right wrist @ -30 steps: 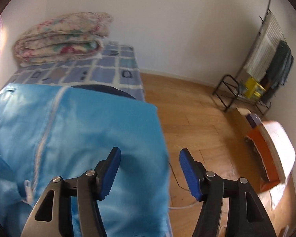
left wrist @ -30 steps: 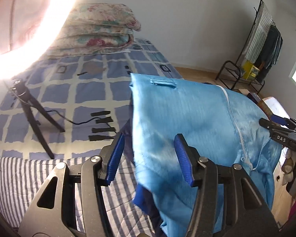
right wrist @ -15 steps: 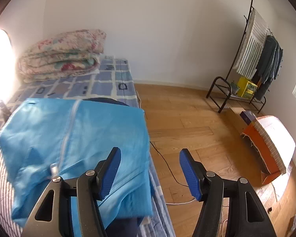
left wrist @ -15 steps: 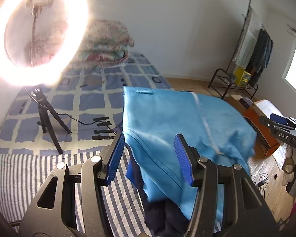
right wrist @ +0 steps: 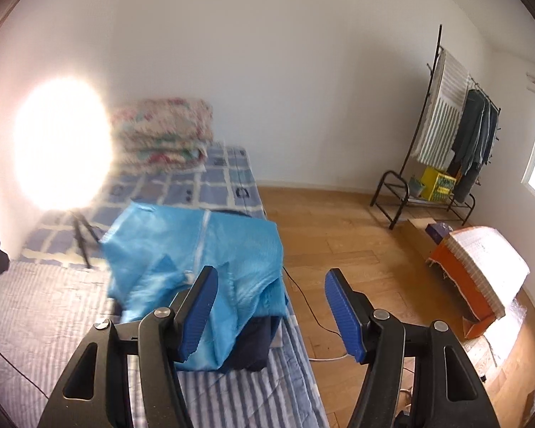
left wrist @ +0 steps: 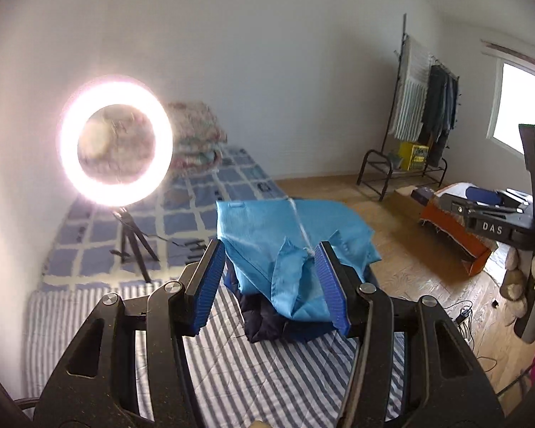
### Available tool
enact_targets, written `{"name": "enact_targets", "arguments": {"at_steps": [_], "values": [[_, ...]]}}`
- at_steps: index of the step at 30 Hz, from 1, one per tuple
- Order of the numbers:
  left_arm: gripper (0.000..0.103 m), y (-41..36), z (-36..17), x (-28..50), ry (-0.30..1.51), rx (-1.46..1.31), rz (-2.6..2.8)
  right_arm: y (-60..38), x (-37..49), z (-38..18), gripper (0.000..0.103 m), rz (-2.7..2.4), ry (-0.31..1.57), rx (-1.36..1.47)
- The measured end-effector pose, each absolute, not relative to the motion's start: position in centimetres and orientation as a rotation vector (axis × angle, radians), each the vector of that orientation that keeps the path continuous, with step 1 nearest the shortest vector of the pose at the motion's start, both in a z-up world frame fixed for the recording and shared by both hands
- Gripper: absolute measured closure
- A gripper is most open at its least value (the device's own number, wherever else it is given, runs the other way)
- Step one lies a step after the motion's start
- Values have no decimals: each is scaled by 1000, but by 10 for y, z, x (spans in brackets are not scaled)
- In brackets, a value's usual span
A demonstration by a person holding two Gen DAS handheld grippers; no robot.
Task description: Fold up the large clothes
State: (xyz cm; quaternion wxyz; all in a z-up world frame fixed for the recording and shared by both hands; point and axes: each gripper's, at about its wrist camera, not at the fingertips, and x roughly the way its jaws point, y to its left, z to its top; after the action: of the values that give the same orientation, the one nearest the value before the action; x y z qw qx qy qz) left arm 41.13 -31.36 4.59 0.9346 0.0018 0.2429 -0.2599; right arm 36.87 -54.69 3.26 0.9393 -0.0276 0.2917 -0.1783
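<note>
On the striped mattress [left wrist: 267, 374], near its right edge, lies the folded light-blue jacket [left wrist: 285, 235], zipper side up, resting on a dark navy garment [left wrist: 271, 321] that shows beneath its near edge. In the right wrist view the jacket [right wrist: 203, 249] reaches the bed's right edge, where the wooden floor [right wrist: 339, 235] begins; a thin cable [right wrist: 310, 314] trails across the boards just beside that edge.

Left gripper [left wrist: 271, 285]: jaws parted, nothing clamped; the jacket appears between its blue pads [left wrist: 207, 278] only as background, apart from them. Right gripper [right wrist: 271, 315]: jaws released and empty, having just widened slightly; floor and the bed edge show in the gap.

Left of the jacket, a lit ring light [left wrist: 116, 141] on a tripod [left wrist: 135, 246] stands on the blue checked bedsheet [left wrist: 96, 260]. At the far end of the bed, against the wall, sits a folded floral quilt [right wrist: 164, 132].

Open floor extends right of the bed to the far wall. A clothes rack [right wrist: 446, 135] with hanging garments stands at the far right; a yellow box [right wrist: 438, 183] sits on its lower shelf, contents indistinct. An orange cardboard box [right wrist: 463, 296] lies on the floor at the near right, with a white ribbed sheet [right wrist: 488, 264] across its top; its interior is hidden.
</note>
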Motion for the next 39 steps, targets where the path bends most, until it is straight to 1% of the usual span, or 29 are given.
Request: {"name": "enact_targets", "arguments": {"at_steps": [6, 8, 16, 18, 19, 20, 22, 24, 26, 27, 28, 29, 33, 35, 37, 39], "values": [[49, -279, 67, 333, 453, 13, -535, -507, 303, 64, 33, -330, 546, -45], [49, -272, 67, 311, 440, 30, -530, -491, 279, 65, 27, -318, 532, -45], [49, -242, 52, 229, 398, 65, -522, -456, 217, 41, 25, -281, 515, -23], [49, -236, 46, 211, 389, 76, -517, -452, 205, 33, 22, -271, 516, 0], [48, -233, 42, 204, 392, 71, -518, -449, 199, 28, 18, -272, 516, 6], [46, -229, 36, 197, 396, 63, -522, -446, 192, 22, 18, -274, 507, 7], [33, -222, 25, 185, 404, 53, -527, -439, 181, 11, 16, -282, 498, 17], [31, -218, 11, 176, 404, 66, -516, -435, 171, -2, 12, -276, 494, 45], [31, -216, 1, 172, 410, 75, -512, -431, 166, -15, 7, -292, 488, 49], [29, -214, -7, 170, 417, 74, -508, -428, 164, -21, 5, -305, 486, 44], [24, -213, -12, 169, 423, 70, -505, -425, 163, -27, 2, -319, 482, 37], [22, -212, -19, 167, 433, 70, -507, -422, 161, -33, 0, -329, 477, 37], [19, -213, -35, 169, 461, 105, -504, -418, 157, -51, 0, -322, 463, 85], [12, -210, -41, 169, 468, 98, -498, -415, 155, -60, 0, -337, 454, 90], [3, -207, -43, 168, 463, 89, -487, -413, 153, -66, 0, -350, 443, 90], [2, -205, -47, 166, 444, 92, -457, -414, 153, -70, 0, -339, 447, 102]]}}
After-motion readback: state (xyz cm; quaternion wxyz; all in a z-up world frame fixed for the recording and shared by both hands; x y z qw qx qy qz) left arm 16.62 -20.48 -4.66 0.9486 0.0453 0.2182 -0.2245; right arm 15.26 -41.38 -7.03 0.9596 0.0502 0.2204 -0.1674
